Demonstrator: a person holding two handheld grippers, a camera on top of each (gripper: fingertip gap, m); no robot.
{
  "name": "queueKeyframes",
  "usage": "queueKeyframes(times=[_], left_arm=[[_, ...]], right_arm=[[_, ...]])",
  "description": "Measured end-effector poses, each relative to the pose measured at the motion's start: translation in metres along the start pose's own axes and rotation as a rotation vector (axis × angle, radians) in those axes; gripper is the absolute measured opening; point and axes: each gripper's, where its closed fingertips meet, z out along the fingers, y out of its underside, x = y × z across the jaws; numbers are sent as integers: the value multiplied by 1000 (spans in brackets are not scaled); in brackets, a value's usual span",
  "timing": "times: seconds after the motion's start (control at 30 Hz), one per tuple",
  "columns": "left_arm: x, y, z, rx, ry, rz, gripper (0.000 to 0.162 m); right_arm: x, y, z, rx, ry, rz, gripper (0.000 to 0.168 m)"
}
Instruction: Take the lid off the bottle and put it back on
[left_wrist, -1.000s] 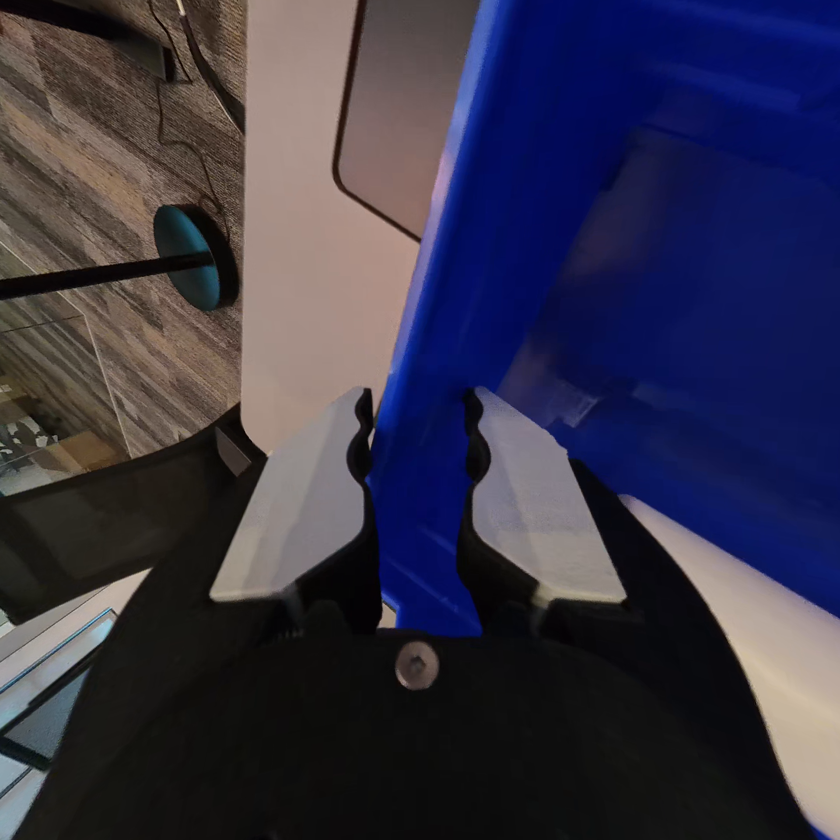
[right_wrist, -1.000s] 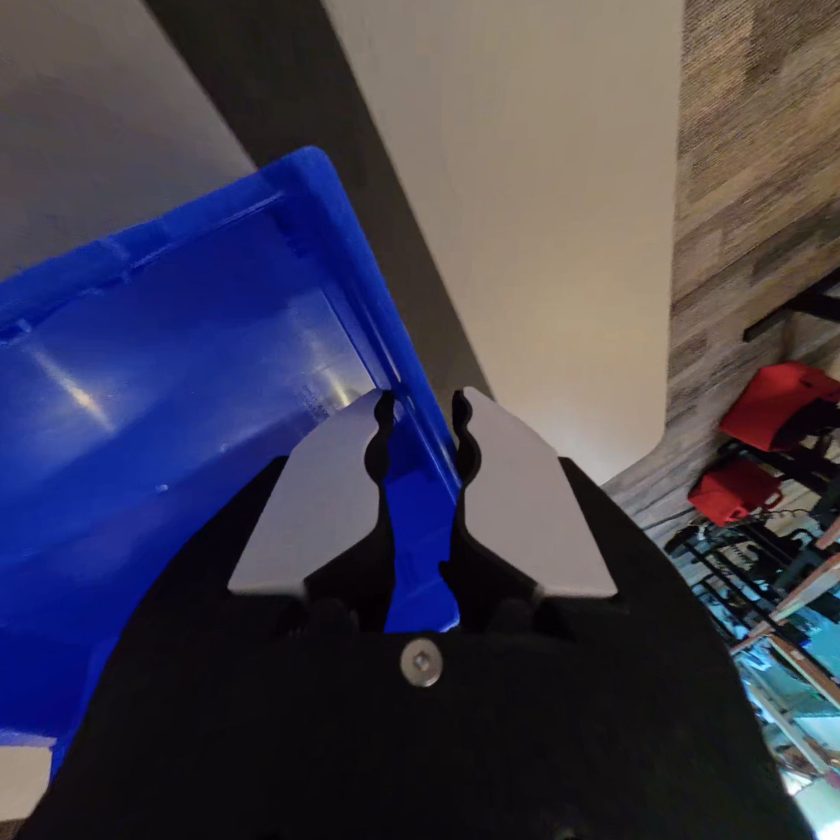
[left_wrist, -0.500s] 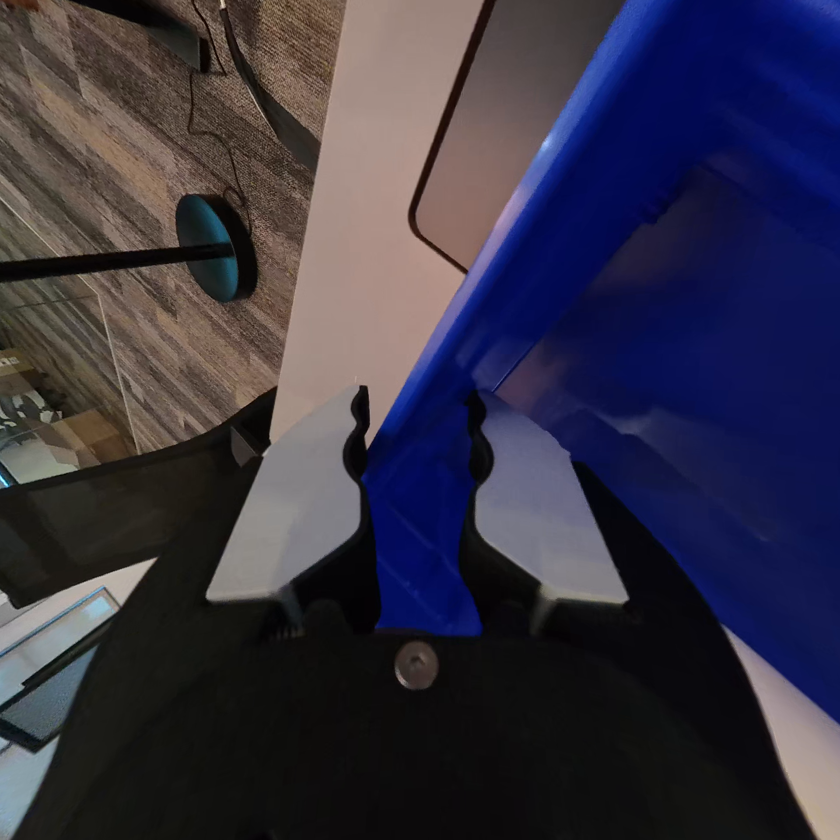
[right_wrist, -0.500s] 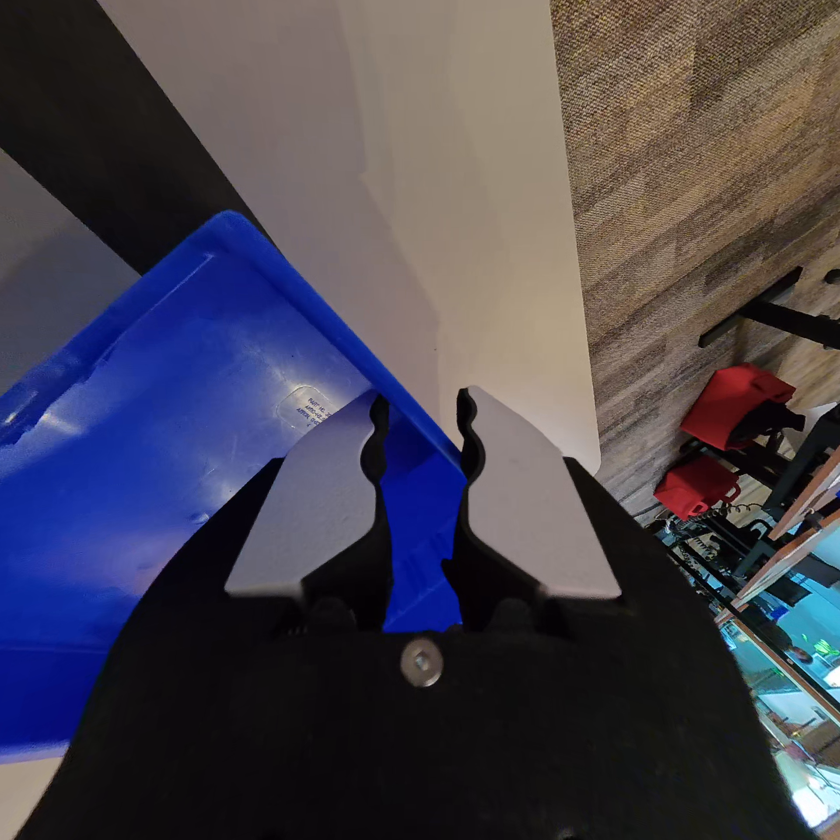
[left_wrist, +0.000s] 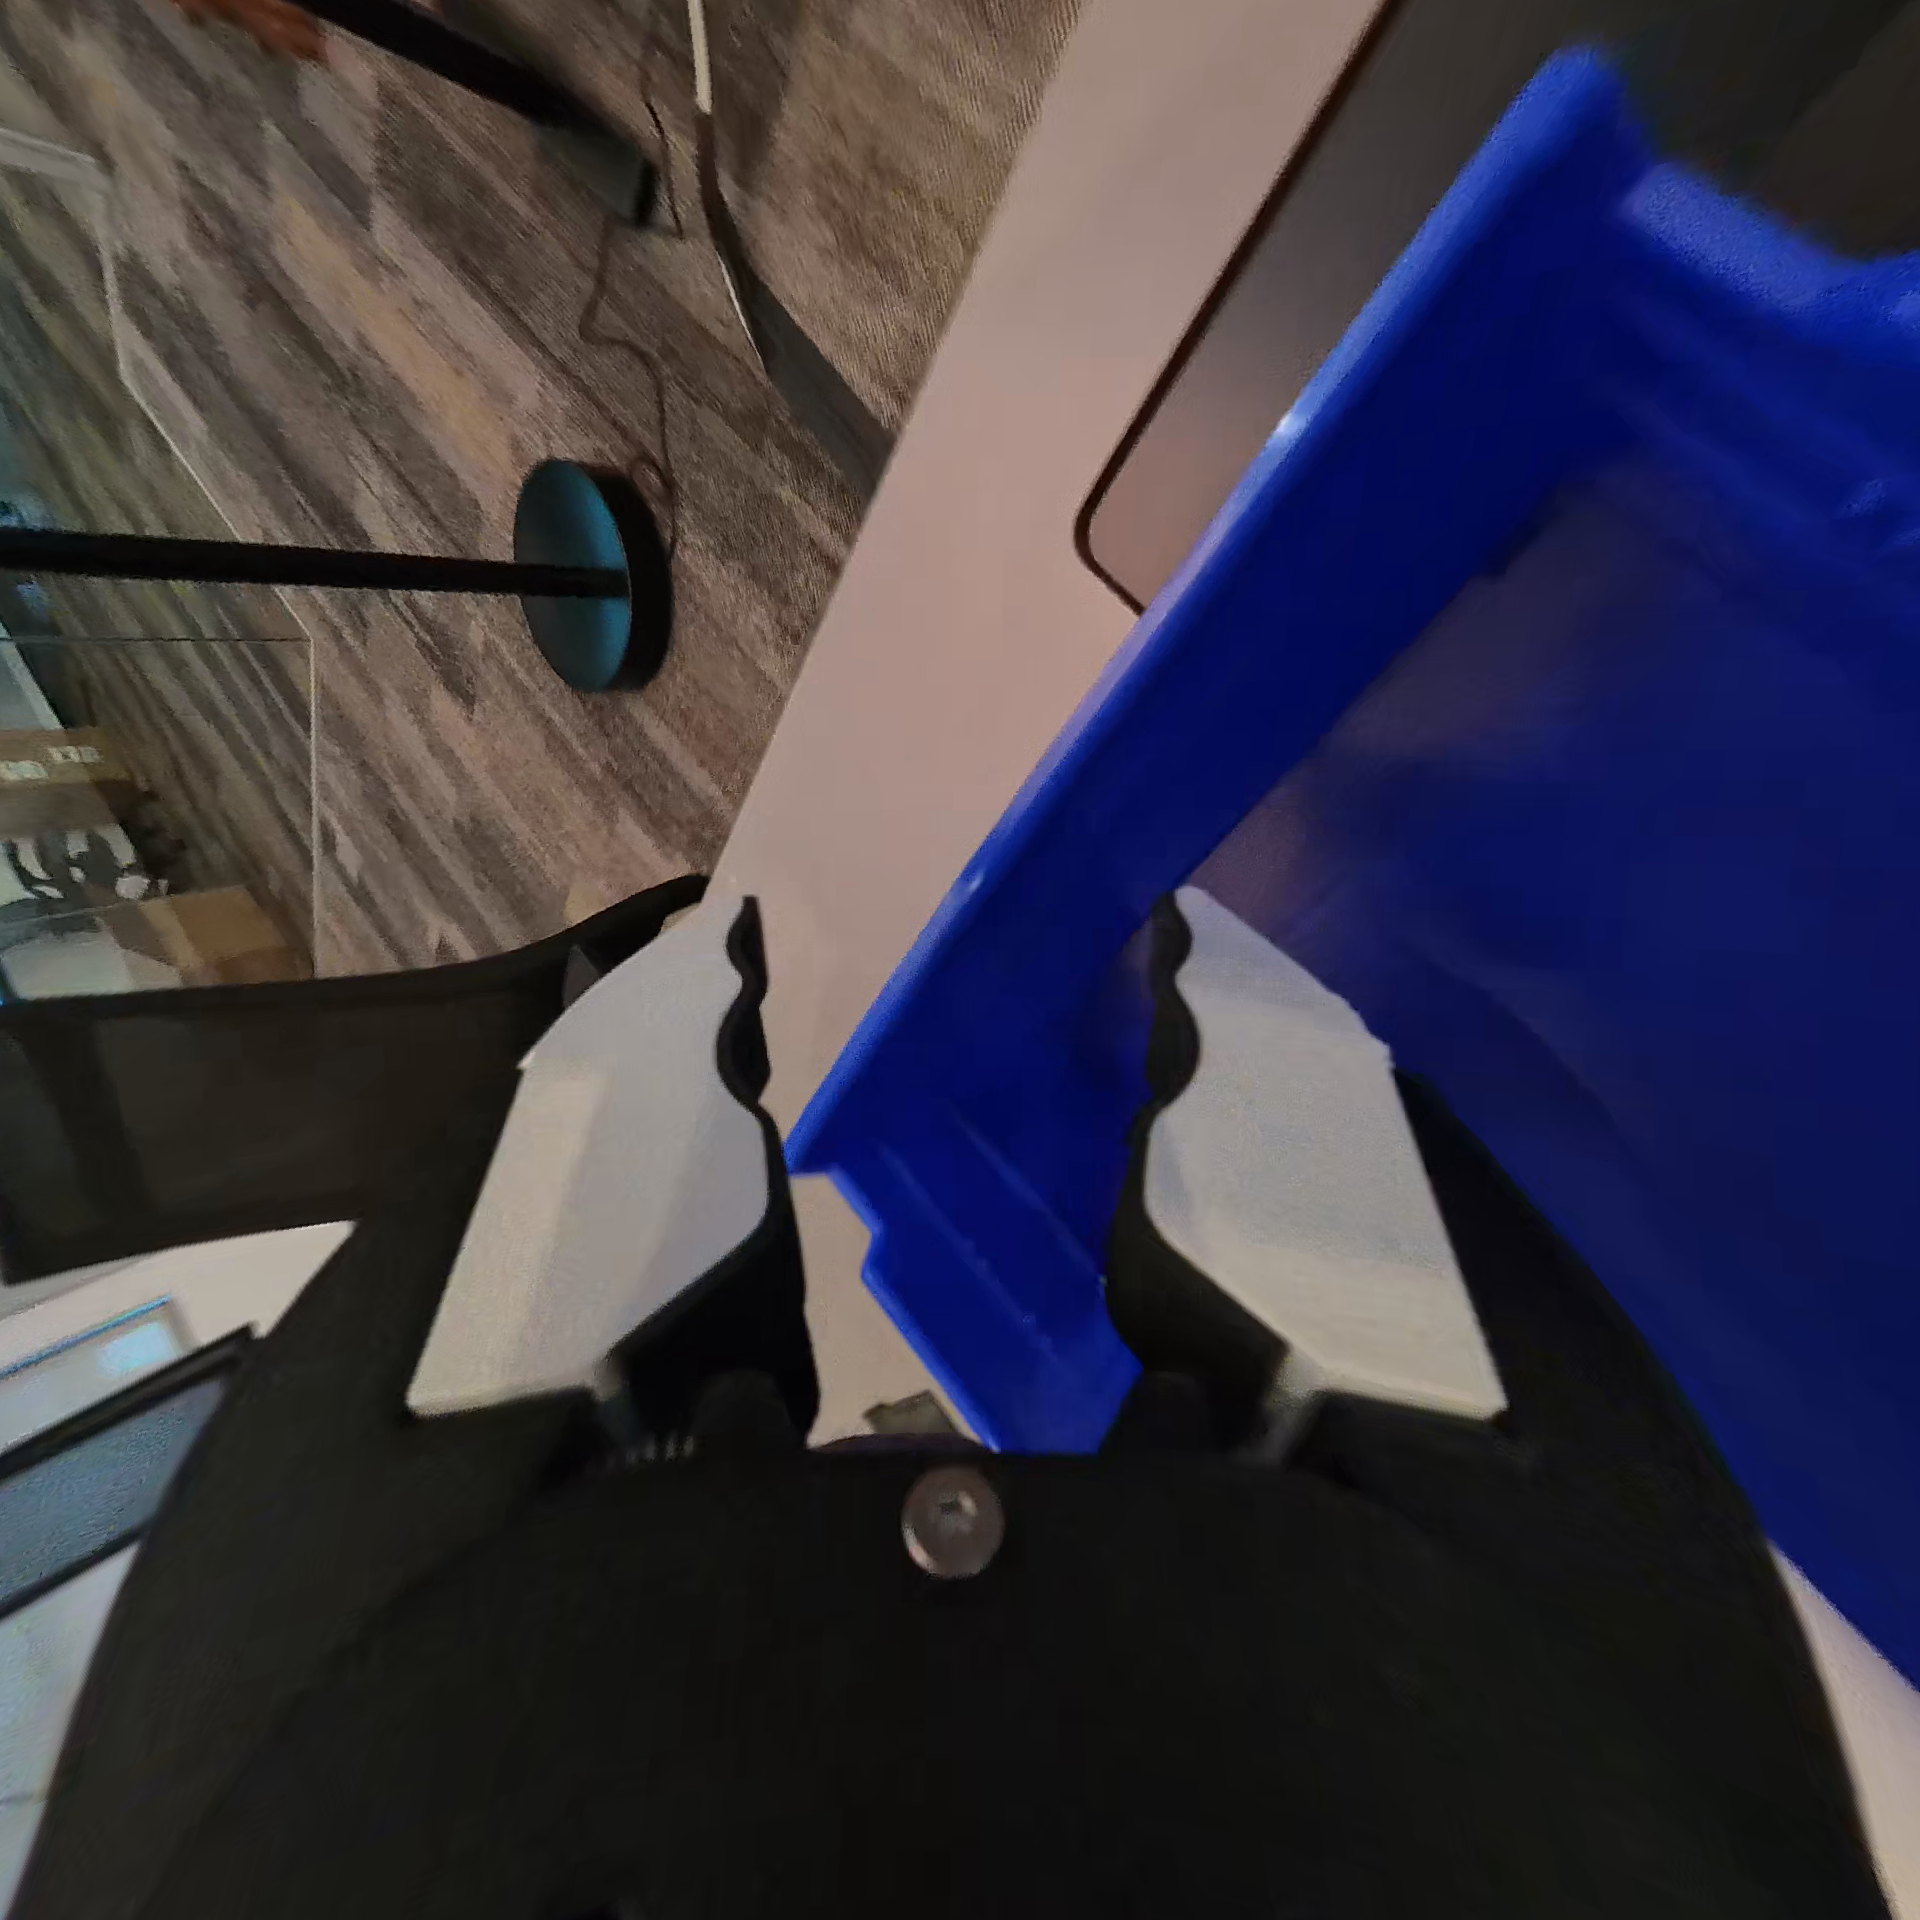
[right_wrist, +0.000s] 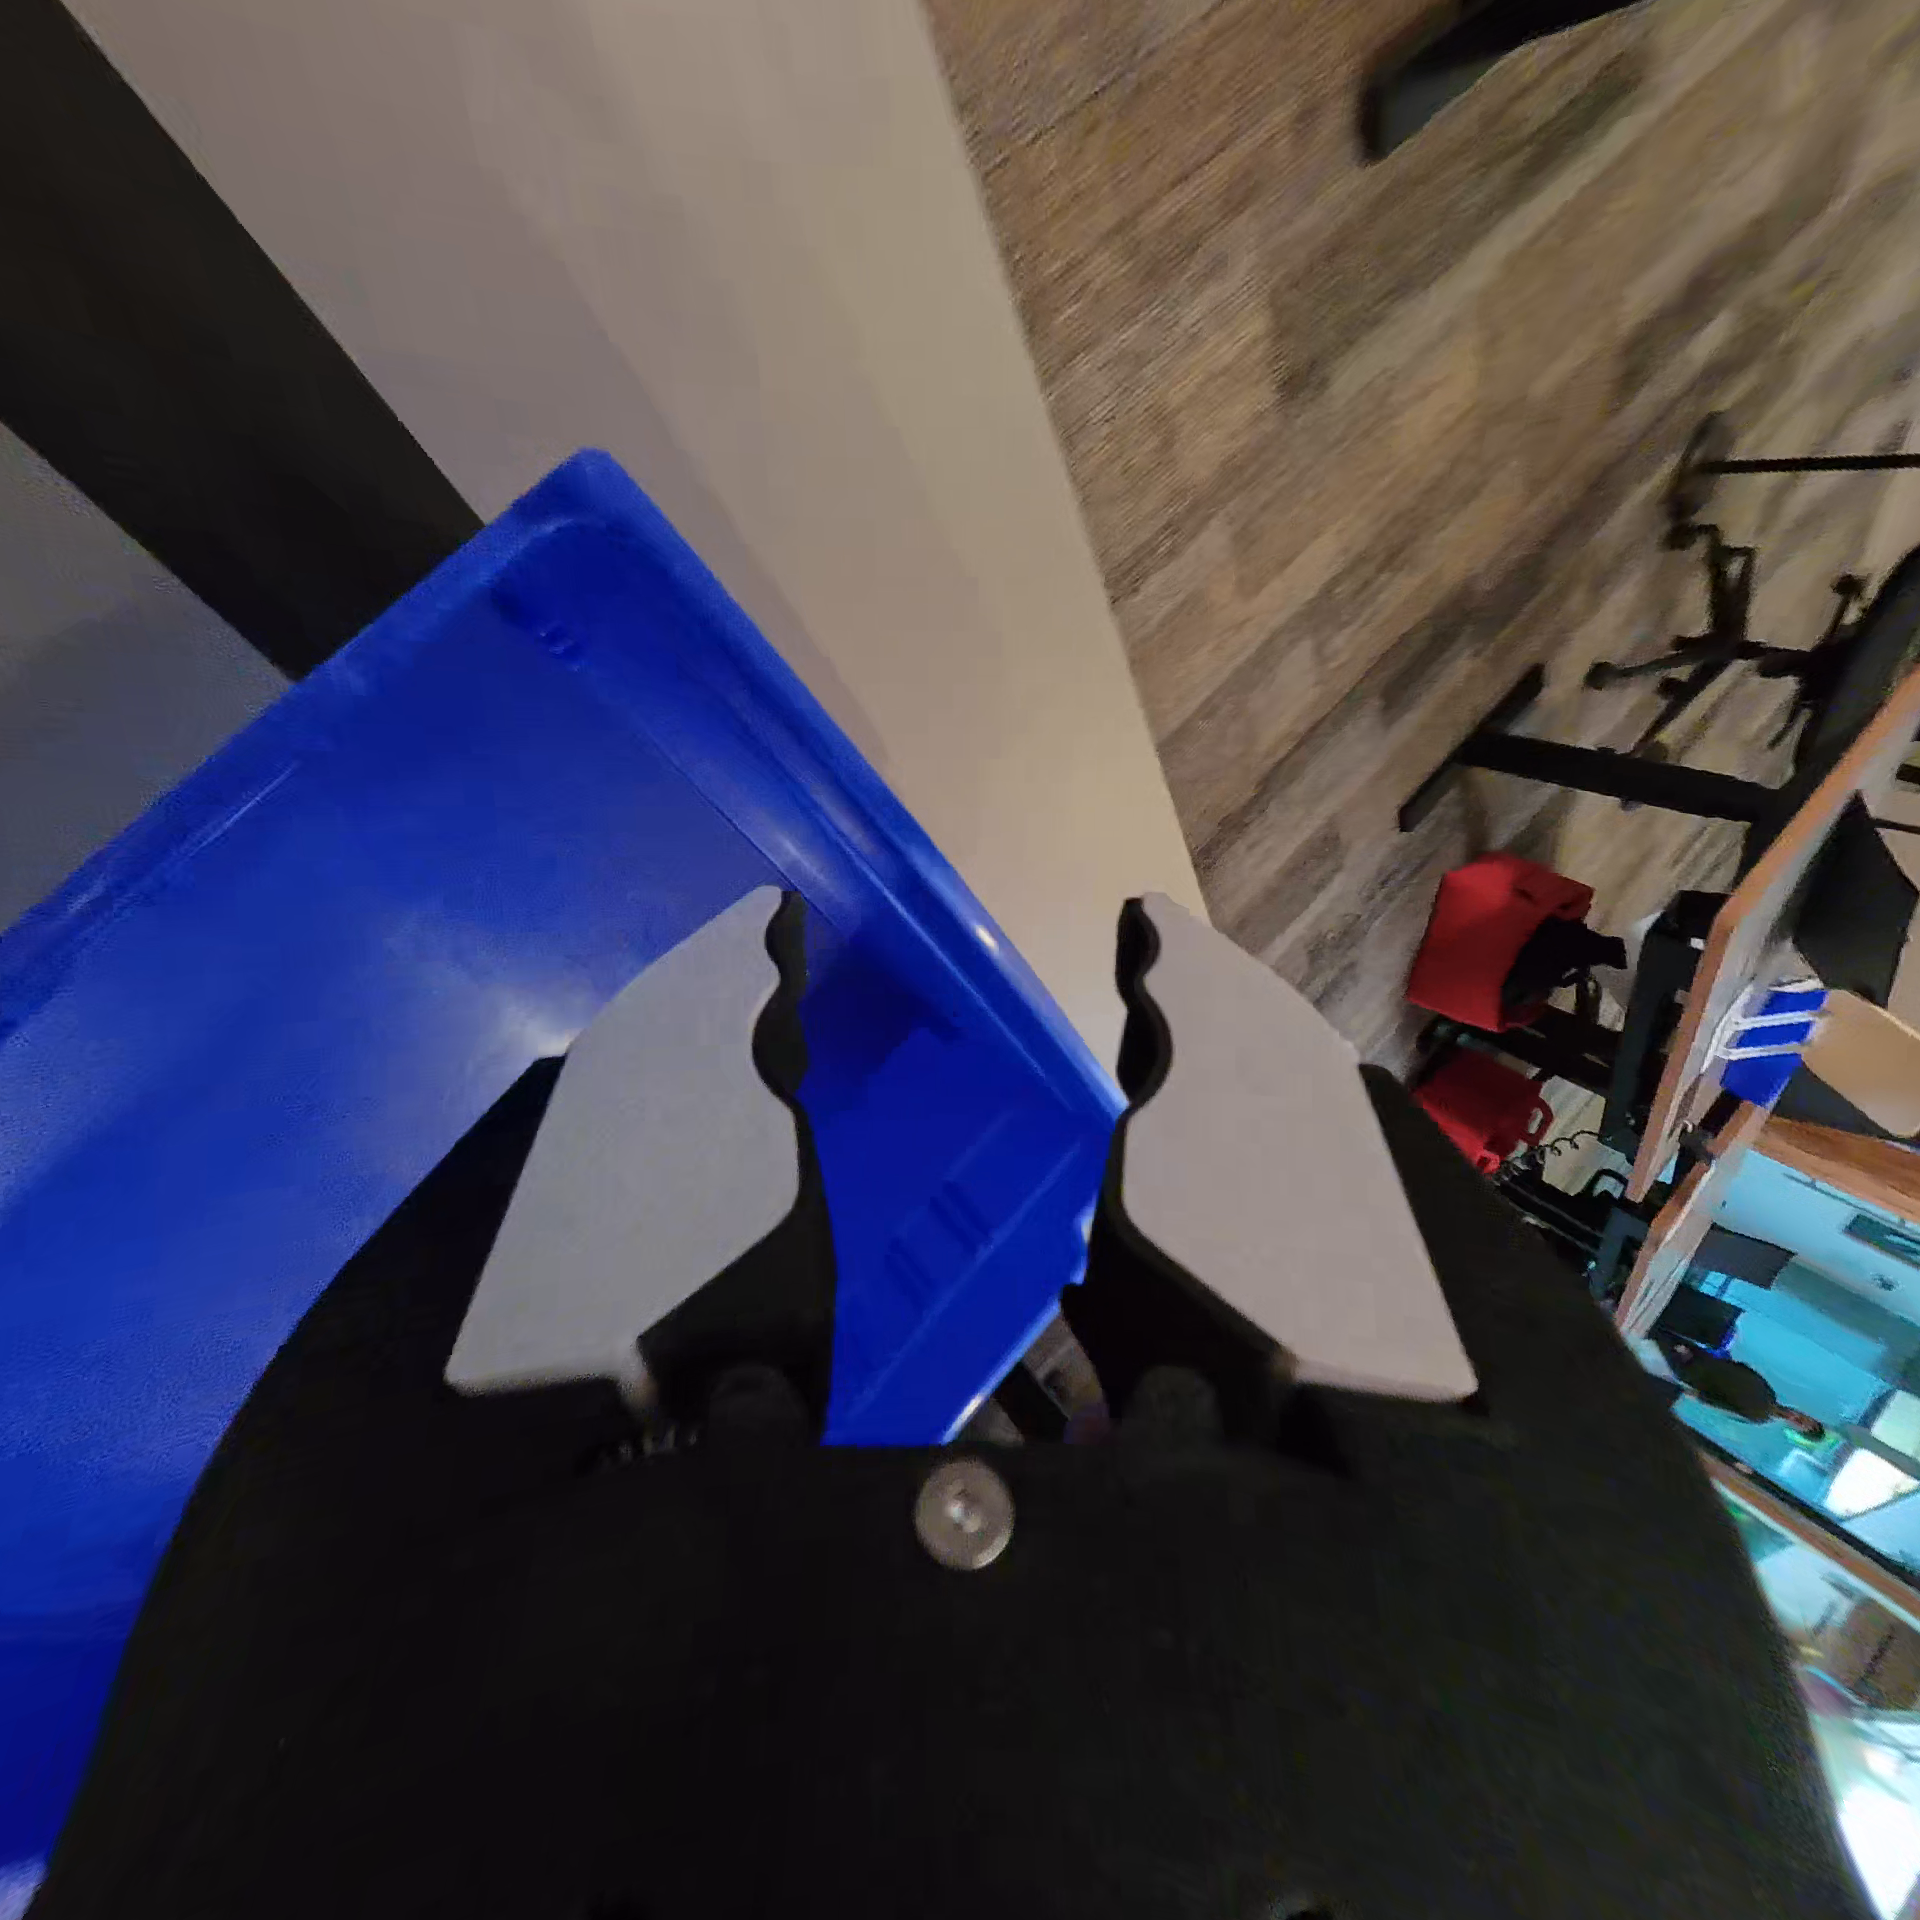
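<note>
Both grippers spread wide, left gripper (left_wrist: 956, 997), right gripper (right_wrist: 961, 997), straddling blue bin (left_wrist: 1507, 831) rim, contents unseen.

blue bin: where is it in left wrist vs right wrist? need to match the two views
Left wrist view: blue bin fills the right side, its rim edge running down between the open left tongs.
Right wrist view: the bin fills the left side, its corner sitting between the open right tongs.
Shared landmark: the white tabletop under the bin, with patterned carpet beyond its edge.
</note>
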Motion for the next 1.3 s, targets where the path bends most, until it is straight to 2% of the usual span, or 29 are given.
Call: queueKeyframes(times=[0.13, 0.2, 0.3, 0.4, 0.5, 0.6, 0.67, 0.8, 0.9, 1.03, 1.13, 1.3], left_arm=[[4, 3, -70, 203, -39, -179, 93], [23, 4, -113, 318, -43, -237, 93], [88, -9, -173, 473, 48, -229, 95], [174, -37, -227, 593, 173, -164, 93], [251, -67, -249, 647, 249, -119, 94], [313, -99, -242, 690, 370, -163, 94], [352, -109, -223, 615, 458, -161, 107], [388, -122, -190, 556, 501, -159, 109], [389, -134, -176, 557, 489, -200, 112], [393, -140, -155, 533, 471, -227, 114], [404, -138, -147, 506, 562, -242, 114], [406, -138, -146, 495, 589, -254, 113]], right_arm=[[-11, 2, -68, 173, 72, 95, 66], [-30, 2, -108, 268, 93, 134, 77], [-83, -7, -169, 462, 53, 167, 76], [-163, -33, -223, 689, -49, 99, 66], [-238, -58, -241, 781, -160, 69, 69], [-299, -78, -223, 788, -318, 98, 78], [-327, -90, -202, 781, -417, 155, 83], [-353, -96, -158, 735, -499, 249, 90], [-358, -92, -132, 682, -486, 252, 94], [-367, -91, -118, 634, -566, 292, 104], [-365, -91, -116, 634, -550, 277, 106], [-365, -91, -115, 634, -549, 275, 108]])
